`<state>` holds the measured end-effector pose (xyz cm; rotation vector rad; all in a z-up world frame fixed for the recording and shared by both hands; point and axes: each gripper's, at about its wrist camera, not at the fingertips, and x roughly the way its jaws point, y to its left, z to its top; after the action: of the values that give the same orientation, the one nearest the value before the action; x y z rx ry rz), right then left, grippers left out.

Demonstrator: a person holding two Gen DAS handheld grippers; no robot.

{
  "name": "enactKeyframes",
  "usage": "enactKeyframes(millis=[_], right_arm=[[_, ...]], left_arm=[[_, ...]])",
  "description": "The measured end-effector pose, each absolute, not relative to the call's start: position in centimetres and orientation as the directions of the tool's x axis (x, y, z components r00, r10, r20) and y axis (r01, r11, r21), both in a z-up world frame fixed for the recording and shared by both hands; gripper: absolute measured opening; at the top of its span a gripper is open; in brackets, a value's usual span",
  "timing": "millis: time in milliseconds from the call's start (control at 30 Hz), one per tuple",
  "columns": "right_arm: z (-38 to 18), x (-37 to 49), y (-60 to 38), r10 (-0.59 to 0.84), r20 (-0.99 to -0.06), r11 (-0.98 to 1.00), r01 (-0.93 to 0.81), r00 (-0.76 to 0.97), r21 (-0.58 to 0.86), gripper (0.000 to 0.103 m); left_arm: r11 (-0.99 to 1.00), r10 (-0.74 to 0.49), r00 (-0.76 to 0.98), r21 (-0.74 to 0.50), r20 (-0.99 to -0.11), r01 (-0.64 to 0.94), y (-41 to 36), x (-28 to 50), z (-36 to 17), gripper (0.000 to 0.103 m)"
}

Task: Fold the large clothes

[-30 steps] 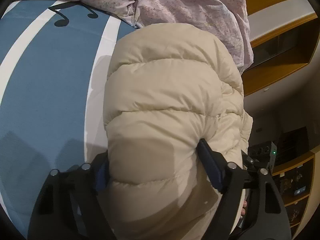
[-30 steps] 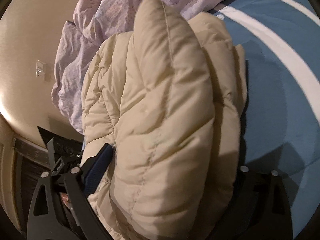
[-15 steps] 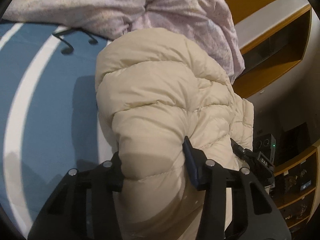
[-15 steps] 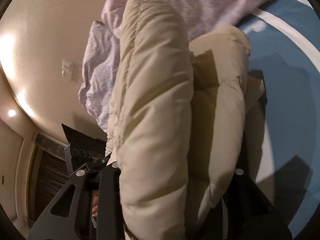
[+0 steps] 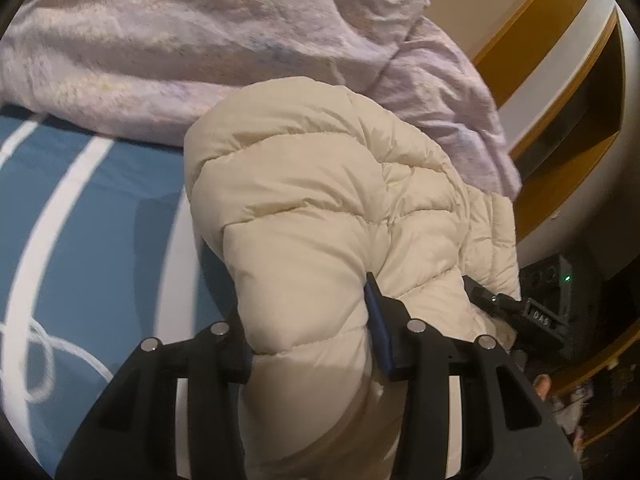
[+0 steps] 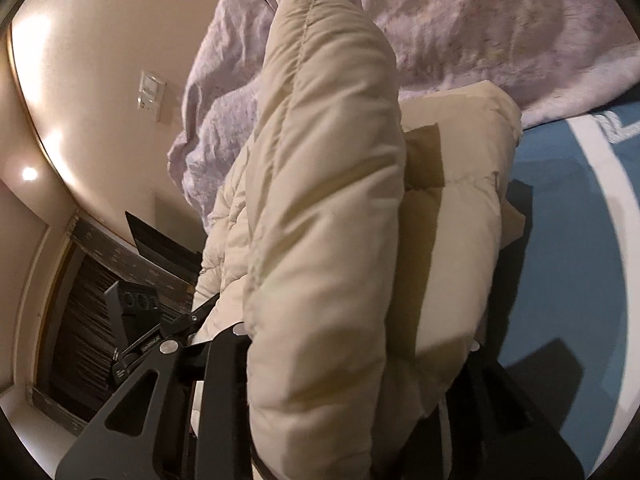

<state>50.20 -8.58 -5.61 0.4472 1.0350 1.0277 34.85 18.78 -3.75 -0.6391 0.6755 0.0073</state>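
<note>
Both tools, left tool (image 5: 308,344) and right tool (image 6: 356,336), having just been closing, are clenching the cream puffer jacket (image 5: 320,208); probably lifting evenly is keeping the fold aligned ahead of them.

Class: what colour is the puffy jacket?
Cream puffy jacket; left wrist view shows it best.

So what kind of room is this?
Most likely a bedroom. A blue sheet with white stripes is spread under a crumpled lilac quilt, like a bed. Wooden shelves line the wall. Both grippers are clamped on a puffy cream jacket.
</note>
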Motion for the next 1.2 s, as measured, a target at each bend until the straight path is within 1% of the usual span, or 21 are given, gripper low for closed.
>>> enactKeyframes(millis=[67, 133, 167, 200, 233, 267, 300, 333, 467, 633, 667, 733, 833, 967, 1067, 1167, 1200], right_arm=[[-6.6, 50.5, -8.5, 0.841, -0.523, 0.519, -0.473, 0.136, 0.712, 0.030], [-6.9, 50.4, -8.6, 0.824, -0.546, 0.548, -0.457, 0.151, 0.700, 0.038], [-7.0, 50.2, -8.8, 0.809, -0.564, 0.571, -0.451, 0.167, 0.686, 0.045], [-6.7, 50.0, -8.5, 0.795, -0.579, 0.591, -0.450, 0.181, 0.670, 0.052], [-6.3, 49.6, -9.0, 0.773, -0.599, 0.618, -0.455, 0.207, 0.641, 0.055], [-5.9, 49.2, -9.3, 0.750, -0.617, 0.648, -0.459, 0.241, 0.608, 0.062], [-5.3, 48.9, -9.8, 0.731, -0.626, 0.669, -0.462, 0.270, 0.582, 0.065], [-4.5, 48.3, -10.5, 0.707, -0.634, 0.696, -0.466, 0.313, 0.546, 0.065], [-1.7, 46.8, -12.1, 0.611, -0.638, 0.784, -0.467, 0.468, 0.408, 0.065], [1.1, 45.5, -8.7, 0.558, -0.618, 0.815, -0.505, 0.553, 0.285, 0.065], [1.4, 45.3, -8.1, 0.549, -0.613, 0.819, -0.510, 0.568, 0.262, 0.065], [2.0, 44.6, -6.5, 0.527, -0.593, 0.827, -0.527, 0.608, 0.195, 0.065], [1.5, 44.1, -4.9, 0.516, -0.596, 0.823, -0.550, 0.616, 0.145, 0.065], [0.1, 44.3, -3.3, 0.483, -0.607, 0.829, -0.552, 0.631, 0.087, 0.057], [-1.6, 44.9, -2.7, 0.440, -0.638, 0.838, -0.544, 0.632, 0.040, 0.050], [-3.9, 45.6, -2.8, 0.415, -0.685, 0.843, -0.537, 0.599, 0.040, 0.048], [-4.2, 45.6, -3.0, 0.417, -0.688, 0.843, -0.535, 0.594, 0.048, 0.048]], left_arm=[[0.820, -0.165, 0.780, -0.523, -0.604, -0.231, 19.3, 35.3, -4.4, 0.044], [0.820, -0.154, 0.773, -0.516, -0.616, -0.248, 19.6, 35.6, -5.1, 0.046], [0.818, -0.149, 0.771, -0.514, -0.620, -0.256, 19.7, 35.6, -5.4, 0.047], [0.820, -0.136, 0.768, -0.506, -0.626, -0.268, 19.8, 35.7, -5.6, 0.051], [0.824, -0.116, 0.765, -0.492, -0.634, -0.283, 19.7, 35.8, -5.7, 0.056], [0.828, -0.100, 0.762, -0.478, -0.639, -0.293, 19.7, 35.6, -5.7, 0.058], [0.838, -0.062, 0.756, -0.446, -0.651, -0.316, 19.6, 35.4, -5.5, 0.063], [0.844, -0.034, 0.753, -0.422, -0.657, -0.330, 19.4, 35.2, -5.3, 0.067], [0.861, 0.060, 0.735, -0.338, -0.676, -0.380, 18.8, 34.6, -4.1, 0.071], [0.881, 0.137, 0.719, -0.249, -0.681, -0.403, 17.3, 34.5, -2.9, 0.072], [0.889, 0.163, 0.714, -0.213, -0.680, -0.406, 16.7, 34.7, -2.6, 0.073], [0.901, 0.203, 0.710, -0.156, -0.674, -0.406, 15.7, 34.8, -2.1, 0.078], [0.913, 0.277, 0.705, -0.051, -0.653, -0.405, 14.0, 35.3, -1.5, 0.084], [0.913, 0.349, 0.690, 0.062, -0.634, -0.404, 12.3, 36.7, -1.4, 0.084], [0.912, 0.355, 0.674, 0.081, -0.648, -0.403, 12.3, 37.5, -2.3, 0.084], [0.915, 0.338, 0.670, 0.064, -0.660, -0.399, 12.7, 38.0, -3.2, 0.087], [0.916, 0.330, 0.672, 0.055, -0.663, -0.397, 12.8, 38.1, -3.4, 0.088]])
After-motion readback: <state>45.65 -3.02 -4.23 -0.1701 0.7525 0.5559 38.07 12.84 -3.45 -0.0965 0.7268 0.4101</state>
